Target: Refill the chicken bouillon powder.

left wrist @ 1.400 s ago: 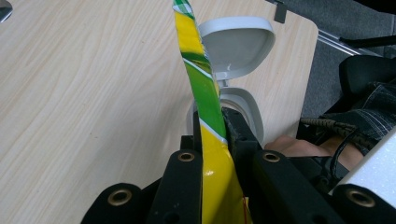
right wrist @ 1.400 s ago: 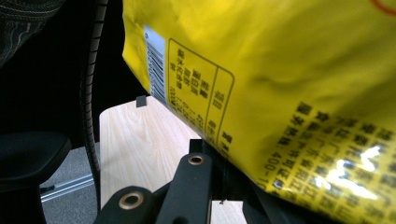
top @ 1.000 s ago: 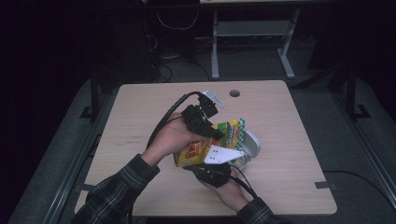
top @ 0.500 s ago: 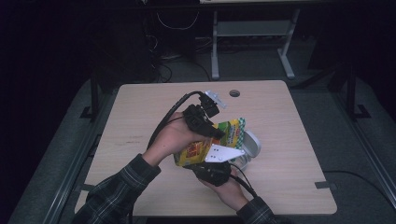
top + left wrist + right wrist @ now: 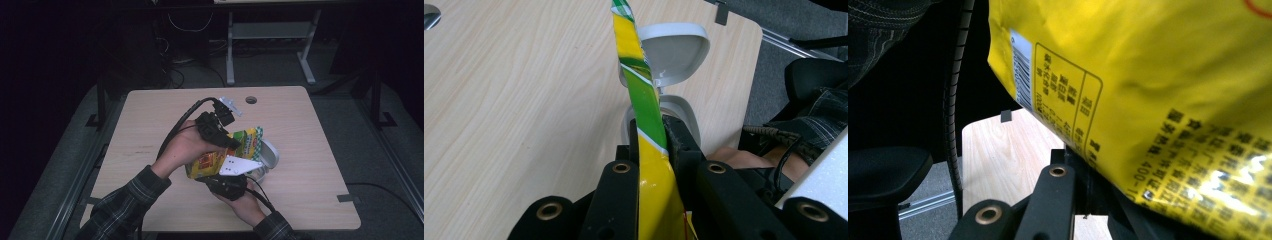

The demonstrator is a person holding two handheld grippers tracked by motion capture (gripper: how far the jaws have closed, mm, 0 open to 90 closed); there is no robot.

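The yellow snack bag (image 5: 227, 152) hangs above the surface (image 5: 150, 130), over an open white container (image 5: 671, 75). Your left claw (image 5: 653, 137) is clamped on its green-striped edge. Your right claw (image 5: 226, 184) sits under the bag's lower end; whether it grips I cannot tell.

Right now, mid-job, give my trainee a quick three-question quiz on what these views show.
1. True or false: the left gripper is shut on the yellow and green packet.
2. What does the white container behind the packet look like? A) lid shut B) lid hinged open C) lying upside down
3. Fill in: the table top is made of light ____.

Key: 1 true, its jaws pinch the packet's edge. 2 B. 3 wood. In the right gripper view the packet covers the jaws, so the right gripper's grip cannot be judged.
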